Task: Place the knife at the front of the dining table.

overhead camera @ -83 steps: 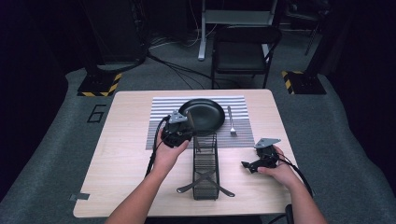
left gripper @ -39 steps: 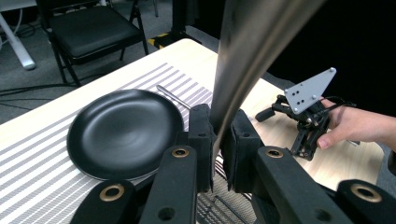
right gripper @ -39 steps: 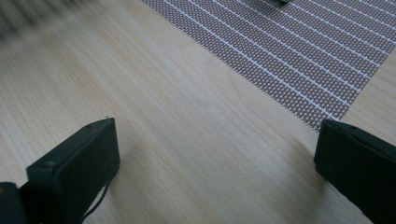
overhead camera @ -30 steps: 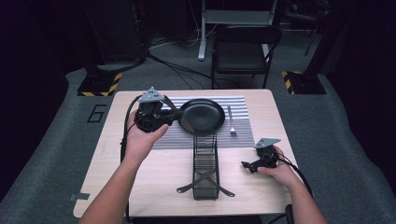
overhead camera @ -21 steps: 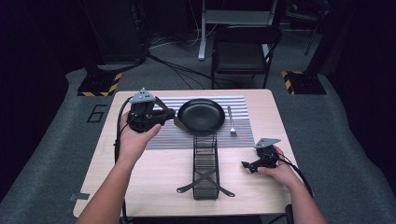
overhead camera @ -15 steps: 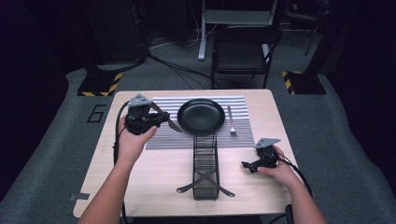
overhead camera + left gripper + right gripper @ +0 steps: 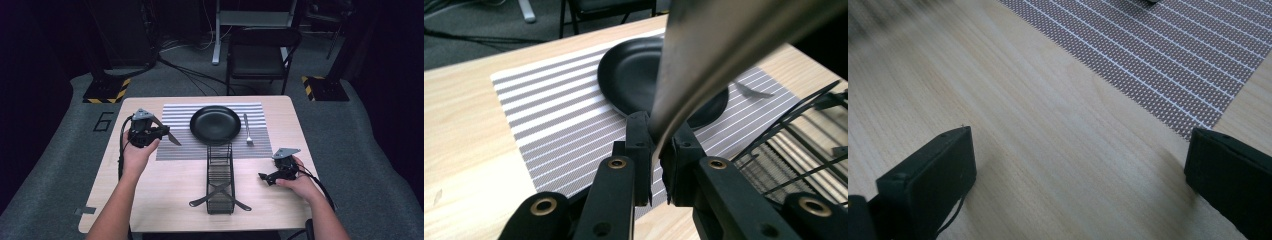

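A knife (image 7: 724,45) is clamped between the closed jaws of the left gripper (image 7: 150,134), its metal blade rising out of the left gripper view so that the tip is cut off at the top edge; the handle end is hidden between the jaws. In the high view the same blade is seen as a small pale sliver pointing toward the black plate (image 7: 215,124), held above the left edge of the striped mat (image 7: 175,117), and whether it touches the mat cannot be told. The plate is seen in the middle of the mat, partly covered by the blade in the left gripper view. A fork (image 7: 247,129) is laid on the mat just beside the plate's right rim; its prongs are too small to make out. A black wire rack (image 7: 220,175) is set on the table (image 7: 165,190) in front of the plate. The right gripper (image 7: 272,176) is held low near the table's right edge, its jaws spread wide apart with nothing between them, only bare wood and a corner of the mat being seen past them.
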`<control>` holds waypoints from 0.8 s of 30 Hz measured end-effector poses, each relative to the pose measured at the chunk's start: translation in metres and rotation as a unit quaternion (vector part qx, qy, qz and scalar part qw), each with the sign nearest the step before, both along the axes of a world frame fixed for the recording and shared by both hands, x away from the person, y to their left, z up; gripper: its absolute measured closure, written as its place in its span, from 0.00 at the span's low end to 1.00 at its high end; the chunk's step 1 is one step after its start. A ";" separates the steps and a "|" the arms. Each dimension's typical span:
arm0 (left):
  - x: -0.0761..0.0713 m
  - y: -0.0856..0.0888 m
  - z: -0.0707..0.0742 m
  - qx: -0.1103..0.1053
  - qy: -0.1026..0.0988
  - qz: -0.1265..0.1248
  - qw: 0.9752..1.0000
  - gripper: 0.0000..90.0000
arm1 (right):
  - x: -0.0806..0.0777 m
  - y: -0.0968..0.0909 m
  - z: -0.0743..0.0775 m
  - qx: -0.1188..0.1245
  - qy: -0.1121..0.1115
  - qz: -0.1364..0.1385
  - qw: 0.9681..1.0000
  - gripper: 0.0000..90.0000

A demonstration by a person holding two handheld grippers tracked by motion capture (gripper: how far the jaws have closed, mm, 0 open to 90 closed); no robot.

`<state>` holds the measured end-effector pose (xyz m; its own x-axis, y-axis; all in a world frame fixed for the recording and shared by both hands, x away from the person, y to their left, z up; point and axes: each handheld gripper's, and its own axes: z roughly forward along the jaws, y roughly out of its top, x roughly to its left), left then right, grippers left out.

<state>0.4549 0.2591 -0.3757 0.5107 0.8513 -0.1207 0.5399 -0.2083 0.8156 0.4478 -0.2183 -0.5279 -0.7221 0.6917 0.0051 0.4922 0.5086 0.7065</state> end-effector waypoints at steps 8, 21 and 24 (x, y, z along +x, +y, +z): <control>0.005 0.006 -0.016 0.010 0.017 0.009 1.000 0.92 | 0.000 0.000 0.000 0.000 0.000 0.000 1.000 0.00; 0.027 0.003 -0.032 0.026 0.029 0.004 0.999 0.92 | 0.000 0.000 0.000 0.000 0.000 0.000 1.000 0.00; 0.034 0.001 -0.033 0.010 0.023 0.017 1.000 0.91 | 0.000 0.000 0.000 0.000 0.000 0.000 1.000 0.00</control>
